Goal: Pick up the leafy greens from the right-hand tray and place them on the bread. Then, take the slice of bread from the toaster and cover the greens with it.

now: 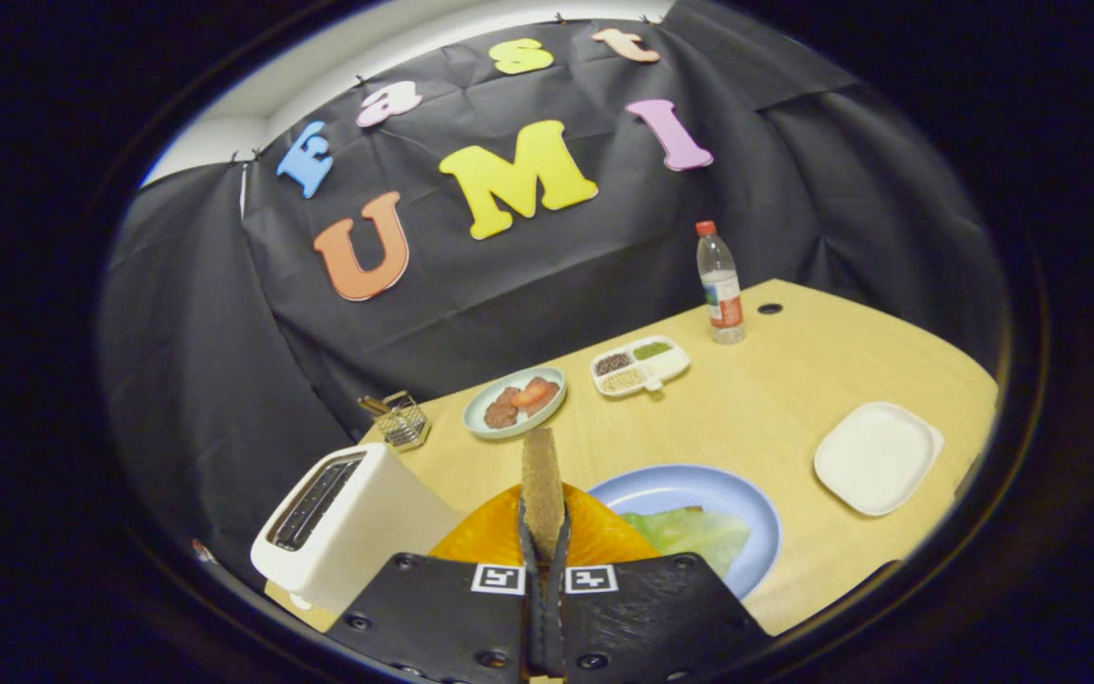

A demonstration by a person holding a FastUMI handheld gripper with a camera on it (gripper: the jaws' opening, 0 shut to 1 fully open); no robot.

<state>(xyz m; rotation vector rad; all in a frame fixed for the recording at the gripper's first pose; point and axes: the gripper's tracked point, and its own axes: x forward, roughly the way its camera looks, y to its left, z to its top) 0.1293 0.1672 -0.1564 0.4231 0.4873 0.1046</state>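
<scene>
Above the orange plate (594,537), a bread slice (541,489) is held edge-on and upright in the gripper (543,532), both fingers pressed on it. The greens (694,537) are seen just right of that plate, on the blue plate (699,489); the toaster (348,522) is left. A rightward move, slice laid flat, is judged next.

Claw (544,532) closed, both fingers (530,551) pinched flat on a bread slice (541,484), gripping its lower end. Slice stands upright, edge-on, sticking out ahead of the fingertips. Finger bases nearly touching, claw level, pointing forward.
</scene>
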